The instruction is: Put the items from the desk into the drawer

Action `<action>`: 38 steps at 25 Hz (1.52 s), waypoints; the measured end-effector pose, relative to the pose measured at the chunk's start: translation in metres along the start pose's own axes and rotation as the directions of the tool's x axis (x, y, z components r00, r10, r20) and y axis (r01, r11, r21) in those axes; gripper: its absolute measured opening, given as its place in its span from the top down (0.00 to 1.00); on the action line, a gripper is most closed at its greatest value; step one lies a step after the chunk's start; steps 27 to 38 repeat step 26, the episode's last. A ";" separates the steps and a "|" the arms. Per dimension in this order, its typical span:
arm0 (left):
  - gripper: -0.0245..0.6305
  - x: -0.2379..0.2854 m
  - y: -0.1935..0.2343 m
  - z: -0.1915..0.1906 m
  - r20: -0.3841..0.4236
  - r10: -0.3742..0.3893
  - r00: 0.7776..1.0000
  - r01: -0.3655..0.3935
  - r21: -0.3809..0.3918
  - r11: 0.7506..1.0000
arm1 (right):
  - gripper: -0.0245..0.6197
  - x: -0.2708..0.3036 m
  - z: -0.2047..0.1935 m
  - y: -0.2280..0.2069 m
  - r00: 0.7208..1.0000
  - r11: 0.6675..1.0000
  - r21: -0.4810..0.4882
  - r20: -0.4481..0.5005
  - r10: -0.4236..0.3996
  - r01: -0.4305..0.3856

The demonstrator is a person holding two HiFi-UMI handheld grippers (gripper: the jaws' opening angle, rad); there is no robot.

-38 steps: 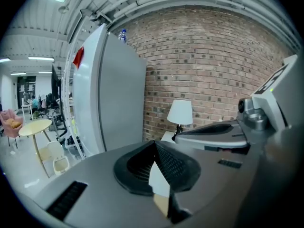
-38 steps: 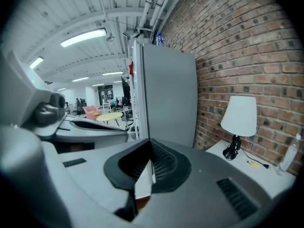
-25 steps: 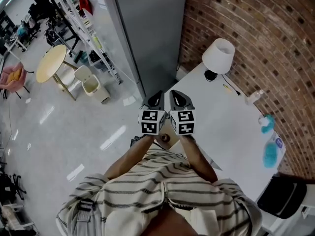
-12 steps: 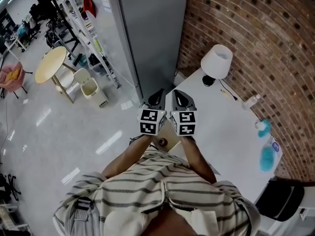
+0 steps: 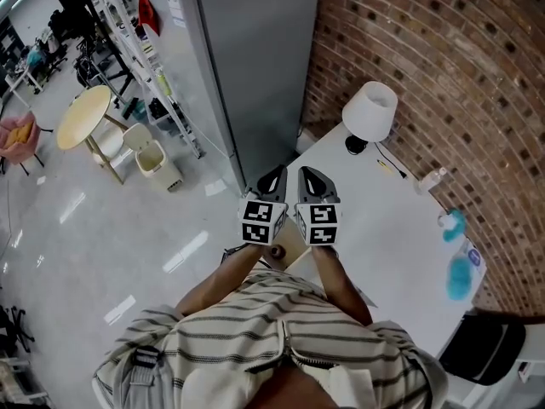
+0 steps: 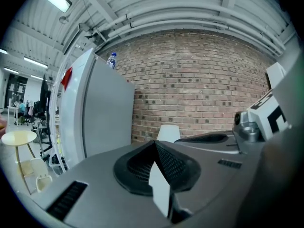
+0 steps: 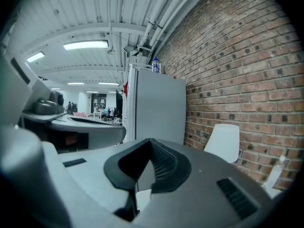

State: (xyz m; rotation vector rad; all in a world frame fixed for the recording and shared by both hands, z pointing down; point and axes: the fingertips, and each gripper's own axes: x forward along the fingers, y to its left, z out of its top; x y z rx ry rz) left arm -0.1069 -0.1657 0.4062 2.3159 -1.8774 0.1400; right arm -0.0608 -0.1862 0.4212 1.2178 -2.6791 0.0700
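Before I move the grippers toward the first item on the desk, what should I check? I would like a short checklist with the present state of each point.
1. Left gripper empty: ok, its fingers are together with nothing between them.
2. Right gripper empty: ok, fingers together, nothing held.
3. Fingers opened for a grasp: not ok, both grippers are shut.
4. Items in sight: ok, a clear bottle and a blue item sit on the desk near the brick wall.
5. Drawer open: cannot tell, no drawer shows clearly.
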 end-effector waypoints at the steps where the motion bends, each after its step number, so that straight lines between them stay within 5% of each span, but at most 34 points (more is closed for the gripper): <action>1: 0.95 0.001 -0.001 -0.001 -0.003 0.000 1.000 0.000 0.002 1.000 | 0.95 0.000 -0.001 -0.001 1.000 1.000 -0.003 -0.002 -0.002 0.002; 38: 0.95 0.012 0.008 -0.007 -0.007 0.017 1.000 -0.017 0.031 0.999 | 0.95 0.014 0.001 -0.004 1.000 1.000 -0.028 0.029 -0.004 0.004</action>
